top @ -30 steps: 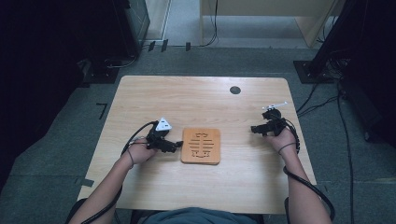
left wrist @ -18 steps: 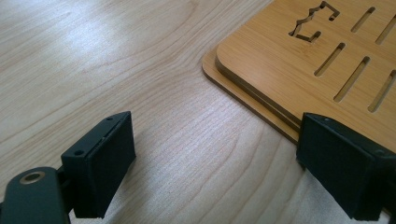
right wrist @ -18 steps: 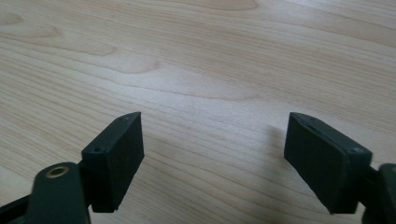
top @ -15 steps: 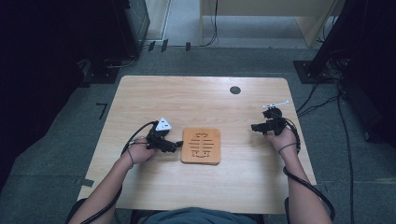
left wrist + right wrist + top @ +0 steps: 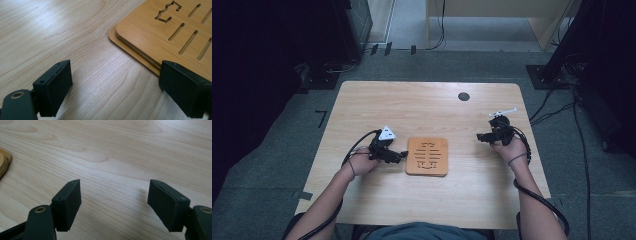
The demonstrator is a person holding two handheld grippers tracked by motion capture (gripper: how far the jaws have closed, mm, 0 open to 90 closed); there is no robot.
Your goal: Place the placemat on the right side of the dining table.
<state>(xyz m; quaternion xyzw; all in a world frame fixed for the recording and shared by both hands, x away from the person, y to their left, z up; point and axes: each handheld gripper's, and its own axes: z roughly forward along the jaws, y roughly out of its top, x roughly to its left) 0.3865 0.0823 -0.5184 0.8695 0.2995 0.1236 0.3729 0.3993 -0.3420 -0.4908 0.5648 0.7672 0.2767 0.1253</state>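
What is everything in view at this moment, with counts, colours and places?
wooden trivet: one (it looks like two stacked boards in the left gripper view), tan with cut slots, table centre near the person
table: one, light wood, mid-frame
hole cap: one, dark, far right of tabletop
floor: grey, all around
left gripper: one, black, open, at the trivet's left edge
right gripper: one, black, open, its jaws have just been closing, nothing between them, right of the trivet
forearms: two, from the bottom edge
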